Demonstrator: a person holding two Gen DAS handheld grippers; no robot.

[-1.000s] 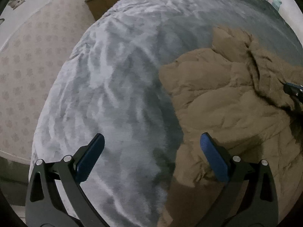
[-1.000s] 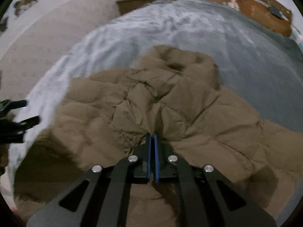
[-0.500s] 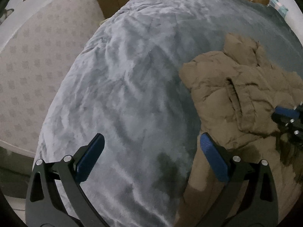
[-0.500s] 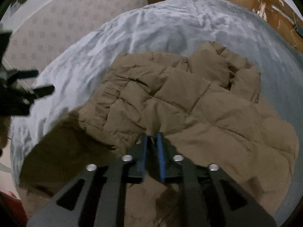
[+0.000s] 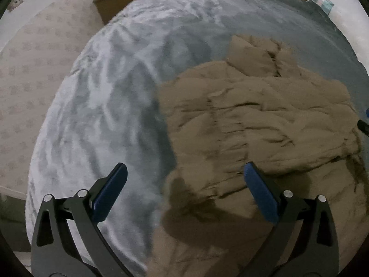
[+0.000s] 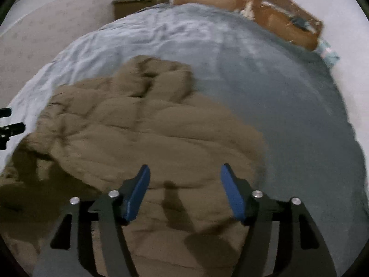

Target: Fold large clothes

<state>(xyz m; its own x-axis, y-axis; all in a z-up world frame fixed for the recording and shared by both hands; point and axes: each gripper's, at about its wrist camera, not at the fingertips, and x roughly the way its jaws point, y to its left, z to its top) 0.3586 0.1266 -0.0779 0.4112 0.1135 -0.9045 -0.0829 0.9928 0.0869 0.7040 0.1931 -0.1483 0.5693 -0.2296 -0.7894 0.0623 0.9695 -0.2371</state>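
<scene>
A brown quilted puffer jacket (image 5: 258, 124) lies spread on a grey-blue plush bed cover (image 5: 120, 97); it also shows in the right wrist view (image 6: 143, 138). My left gripper (image 5: 184, 173) is open and empty, held above the jacket's left edge. My right gripper (image 6: 184, 173) is open and empty, held above the jacket's near right part. The left gripper's tips show at the left edge of the right wrist view (image 6: 9, 124).
The bed cover (image 6: 265, 80) stretches beyond the jacket. A wooden nightstand (image 5: 115, 2) with clutter stands at the far left by patterned wallpaper (image 5: 30, 53). A wooden headboard (image 6: 249, 11) runs along the back. A light pillow (image 6: 327, 53) sits at the far right.
My right gripper has opened and let go of the jacket, which has dropped flat onto the bed. The left gripper stayed open and shifted slightly toward the jacket.
</scene>
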